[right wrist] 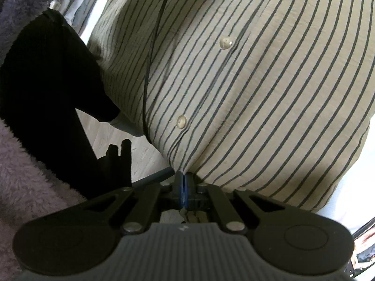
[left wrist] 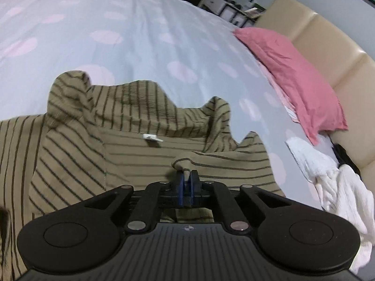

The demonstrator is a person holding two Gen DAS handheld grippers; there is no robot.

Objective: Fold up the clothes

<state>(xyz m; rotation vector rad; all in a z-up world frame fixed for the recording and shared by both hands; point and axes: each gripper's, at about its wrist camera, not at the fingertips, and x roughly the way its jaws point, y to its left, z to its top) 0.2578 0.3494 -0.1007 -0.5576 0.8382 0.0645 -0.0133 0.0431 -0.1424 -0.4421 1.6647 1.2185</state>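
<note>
A: Where does the striped shirt [left wrist: 150, 126] sit?

B: In the left wrist view it lies rumpled on the bed [left wrist: 140, 35], filling the lower half from nine o'clock to four, its far edge humped up. The left gripper [left wrist: 186, 172] has its jaws pinched shut on a small tuck of the cloth. In the right wrist view the same shirt [right wrist: 257, 82] spreads ahead with its buttons [right wrist: 225, 42] showing, and the right gripper [right wrist: 184, 175] is clamped on its near edge.

A: How should the person handle this well?

B: Probably by keeping both pinches firm and the cloth evenly taut between them, so the ridges smooth out. How far the fold has got, this moment cannot settle.

A: And the surroundings?

B: The bed wears a pale blue cover with pink blotches. A pink pillow [left wrist: 293, 70] lies at two o'clock against a cream headboard [left wrist: 339, 53]; white laundry [left wrist: 335, 180] sits at four. The right view shows pale flooring [right wrist: 112, 135] at eight o'clock.
</note>
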